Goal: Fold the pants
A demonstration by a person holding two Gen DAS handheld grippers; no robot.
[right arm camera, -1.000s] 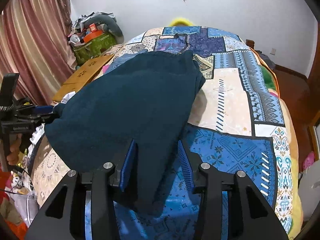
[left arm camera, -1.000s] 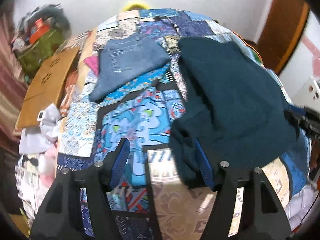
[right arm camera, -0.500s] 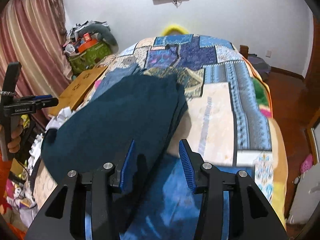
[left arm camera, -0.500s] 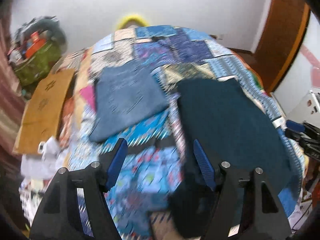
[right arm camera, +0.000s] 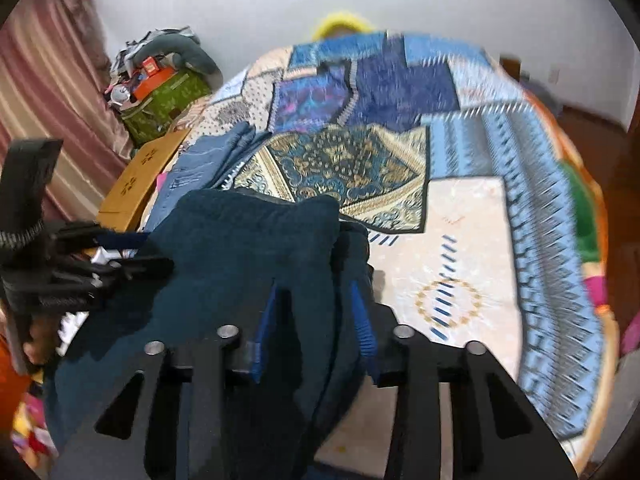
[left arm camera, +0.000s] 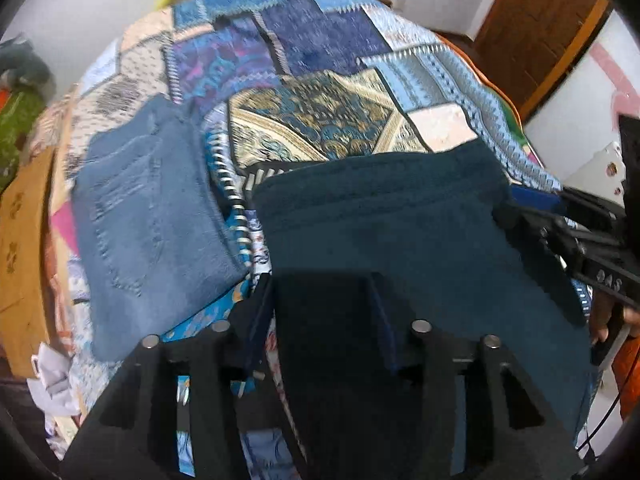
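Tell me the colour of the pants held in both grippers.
Dark teal pants, plain; clearest in the left wrist view.

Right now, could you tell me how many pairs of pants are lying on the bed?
2: dark teal pants at the near edge, between both grippers' fingers, and folded blue jeans to their left on the quilt. More may be hidden.

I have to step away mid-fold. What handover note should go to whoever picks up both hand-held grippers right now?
Left hand-held gripper: fingers apart, dark teal pants between them; grip unclear.
Right hand-held gripper: same, at the opposite edge of the pants.
Pants lie on the patchwork bedspread, beside folded blue jeans.
Done: pants appear doubled over once.
Left: probably lay flat, smooth, fold again.
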